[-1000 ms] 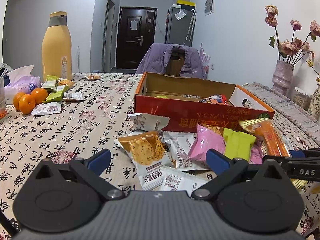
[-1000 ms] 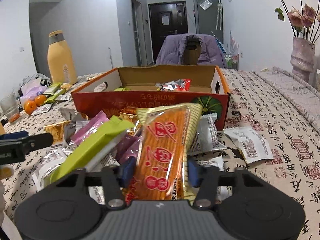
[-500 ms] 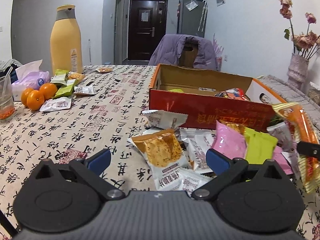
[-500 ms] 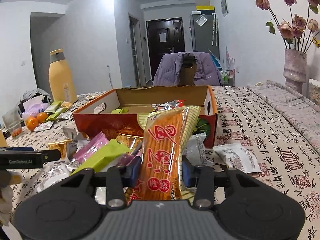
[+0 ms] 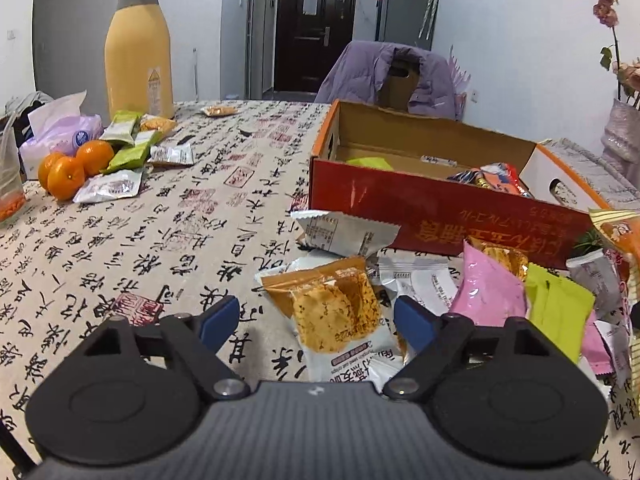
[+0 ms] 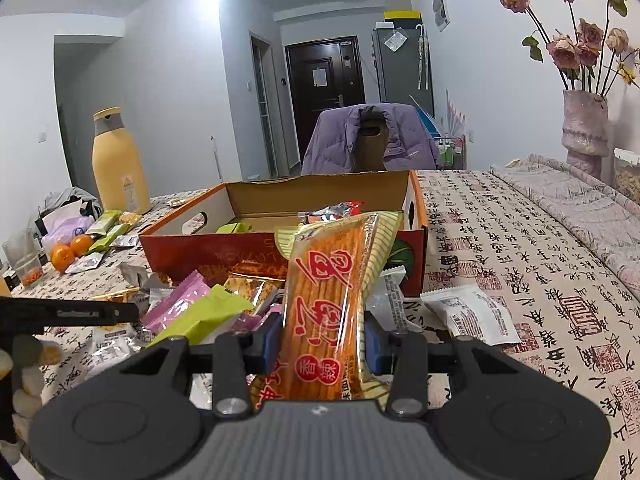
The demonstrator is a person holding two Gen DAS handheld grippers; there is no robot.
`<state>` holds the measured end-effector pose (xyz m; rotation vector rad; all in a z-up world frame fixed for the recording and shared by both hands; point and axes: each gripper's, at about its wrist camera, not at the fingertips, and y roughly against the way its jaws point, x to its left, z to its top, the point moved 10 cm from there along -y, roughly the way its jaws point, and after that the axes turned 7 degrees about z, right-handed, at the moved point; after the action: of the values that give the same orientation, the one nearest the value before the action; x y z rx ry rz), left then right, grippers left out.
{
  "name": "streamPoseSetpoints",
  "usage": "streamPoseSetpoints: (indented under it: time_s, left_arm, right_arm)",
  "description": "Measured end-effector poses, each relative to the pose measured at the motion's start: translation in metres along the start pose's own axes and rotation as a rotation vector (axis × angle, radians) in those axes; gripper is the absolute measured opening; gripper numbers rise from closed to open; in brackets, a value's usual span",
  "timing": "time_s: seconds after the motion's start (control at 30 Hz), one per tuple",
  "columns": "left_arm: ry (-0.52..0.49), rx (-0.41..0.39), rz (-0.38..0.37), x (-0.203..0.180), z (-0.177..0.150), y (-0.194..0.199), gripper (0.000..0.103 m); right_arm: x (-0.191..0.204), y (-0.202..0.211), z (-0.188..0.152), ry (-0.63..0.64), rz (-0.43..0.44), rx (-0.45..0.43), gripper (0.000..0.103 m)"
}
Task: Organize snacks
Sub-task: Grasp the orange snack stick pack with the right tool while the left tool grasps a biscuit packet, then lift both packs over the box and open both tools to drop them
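A tall yellow bottle point(image 5: 138, 50) with a grey collar stands at the upper left of the left wrist view, on a tablecloth point(image 5: 168, 216) printed with black calligraphy and red seals. Just in front of it, at the left edge, three oranges point(image 5: 74, 164) lie bunched together beside a tissue pack point(image 5: 60, 130) with a white tissue sticking up. A clear plastic cup point(image 5: 9, 184) stands at the far left edge. At the back centre, a purple padded jacket point(image 5: 384, 76) hangs over a chair, with a dark door point(image 5: 314, 30) and a grey refrigerator point(image 5: 406, 4) behind. In the right wrist view's upper right, a pale vase point(image 6: 584, 130) holds dried pink roses point(image 6: 568, 46).
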<state>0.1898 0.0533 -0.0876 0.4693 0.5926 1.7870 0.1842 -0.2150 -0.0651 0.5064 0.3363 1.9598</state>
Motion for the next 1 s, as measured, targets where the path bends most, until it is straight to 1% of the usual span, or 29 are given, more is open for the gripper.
streamPoseSetpoints:
  time_s: [0.07,0.13,0.17,0.27,0.37,0.47,0.63,1.0]
  left_arm:
    - [0.002,0.010,-0.002,0.000,-0.002,-0.003,0.077]
    - [0.009,0.023,-0.014,-0.001,-0.004,-0.005,0.071]
    - [0.010,0.026,-0.019,-0.001,-0.005,-0.005,0.066]
    - [0.013,0.035,-0.040,-0.003,-0.008,-0.005,0.054]
    - [0.013,0.033,-0.055,-0.005,-0.009,-0.003,0.049]
    - [0.016,0.026,-0.064,-0.005,-0.009,0.000,0.045]
    - [0.016,-0.001,-0.066,-0.002,-0.006,0.007,0.043]
    - [-0.009,-0.149,-0.098,-0.005,0.025,0.044,0.042]
  right_arm:
    - [0.000,-0.001,0.000,-0.001,0.001,0.001,0.040]
    - [-0.001,-0.001,-0.001,-0.003,0.002,0.003,0.041]
    - [-0.001,-0.002,-0.001,-0.003,0.002,0.004,0.041]
    - [-0.002,-0.002,-0.002,-0.007,0.002,0.005,0.041]
    - [-0.003,-0.002,-0.002,-0.010,0.001,0.005,0.041]
    - [-0.003,-0.002,-0.002,-0.011,0.000,0.006,0.041]
    - [-0.004,-0.002,-0.002,-0.011,0.000,0.003,0.041]
    - [0.001,0.004,0.006,-0.009,0.014,-0.028,0.041]
